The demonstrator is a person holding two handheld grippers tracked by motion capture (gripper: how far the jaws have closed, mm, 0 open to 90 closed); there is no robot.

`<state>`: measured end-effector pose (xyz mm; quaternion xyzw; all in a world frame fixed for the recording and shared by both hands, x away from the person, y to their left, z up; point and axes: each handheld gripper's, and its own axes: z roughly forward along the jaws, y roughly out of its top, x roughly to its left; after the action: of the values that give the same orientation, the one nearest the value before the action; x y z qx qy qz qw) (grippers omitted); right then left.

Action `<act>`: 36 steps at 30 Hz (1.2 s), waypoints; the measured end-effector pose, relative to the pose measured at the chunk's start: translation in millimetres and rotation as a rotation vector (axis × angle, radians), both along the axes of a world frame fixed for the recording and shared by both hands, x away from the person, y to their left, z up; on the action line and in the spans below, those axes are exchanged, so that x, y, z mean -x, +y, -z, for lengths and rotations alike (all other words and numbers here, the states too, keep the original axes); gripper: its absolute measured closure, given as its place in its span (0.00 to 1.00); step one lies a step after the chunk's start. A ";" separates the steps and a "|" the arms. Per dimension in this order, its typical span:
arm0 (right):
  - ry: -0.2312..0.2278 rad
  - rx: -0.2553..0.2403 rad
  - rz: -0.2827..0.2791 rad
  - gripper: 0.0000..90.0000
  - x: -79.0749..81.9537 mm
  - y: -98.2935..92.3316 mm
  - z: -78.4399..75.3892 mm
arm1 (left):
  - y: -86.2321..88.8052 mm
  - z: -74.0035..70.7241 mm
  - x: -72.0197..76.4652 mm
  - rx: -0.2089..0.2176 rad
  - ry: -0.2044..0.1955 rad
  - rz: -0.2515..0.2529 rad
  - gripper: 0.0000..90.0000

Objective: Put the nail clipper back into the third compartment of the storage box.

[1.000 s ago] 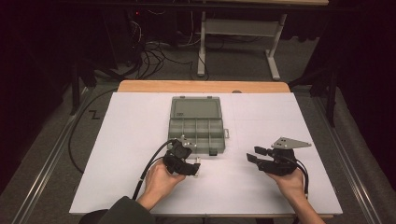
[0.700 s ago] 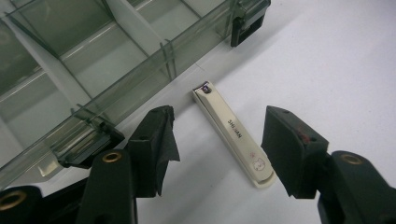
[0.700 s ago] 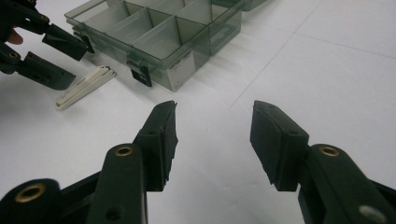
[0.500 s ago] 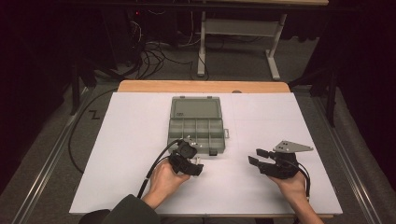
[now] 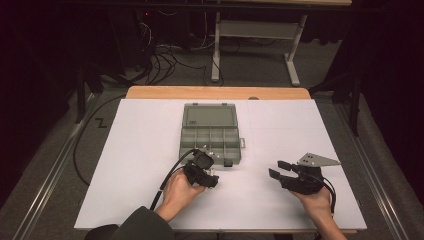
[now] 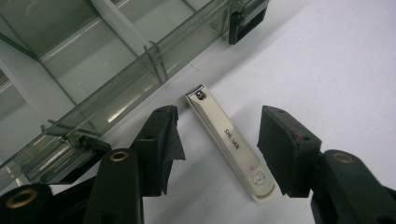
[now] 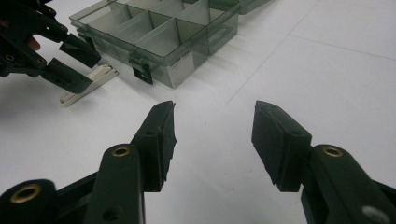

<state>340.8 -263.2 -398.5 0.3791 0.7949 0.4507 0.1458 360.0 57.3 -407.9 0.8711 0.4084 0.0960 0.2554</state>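
A cream nail clipper (image 6: pixel 229 144) lies flat on the white table beside the front wall of a clear grey compartment box (image 5: pixel 210 142). My left gripper (image 6: pixel 218 133) straddles the clipper; its jaws have just been closing, and the pads stand apart from it on both sides. The right gripper view shows that left gripper (image 7: pixel 92 71) over the clipper (image 7: pixel 88 84) in front of the box (image 7: pixel 154 42). The box lid (image 5: pixel 210 115) lies open at the far side, and its compartments look empty. My right gripper (image 5: pixel 276 168) hovers low at the right, open, its jaws just widened slightly, nothing between them (image 7: pixel 212 116).
A white sheet (image 5: pixel 135 150) covers the table, with a wooden strip (image 5: pixel 215 92) at the far edge. Beyond the table are a desk frame (image 5: pixel 250 45) and cables (image 5: pixel 165 55) on the floor. A cable (image 5: pixel 167 182) trails from the left gripper.
The left gripper has tipped down over the clipper in front of the box and its jaws have narrowed. The right hand has stayed in place.
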 end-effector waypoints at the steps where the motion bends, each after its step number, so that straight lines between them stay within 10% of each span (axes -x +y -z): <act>1: 0.000 -0.002 0.001 0.57 0.7 -0.6 0.3 | -0.2 0.2 -0.3 -0.002 0.002 0.001 0.52; 36: -0.035 -0.008 0.004 0.53 10.6 -5.1 5.3 | 0.5 2.7 -7.3 -0.043 0.024 0.052 0.83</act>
<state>330.2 -268.3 -403.9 0.3734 0.7897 0.4600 0.1593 367.3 57.8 -410.6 0.8878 0.3864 0.0879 0.2342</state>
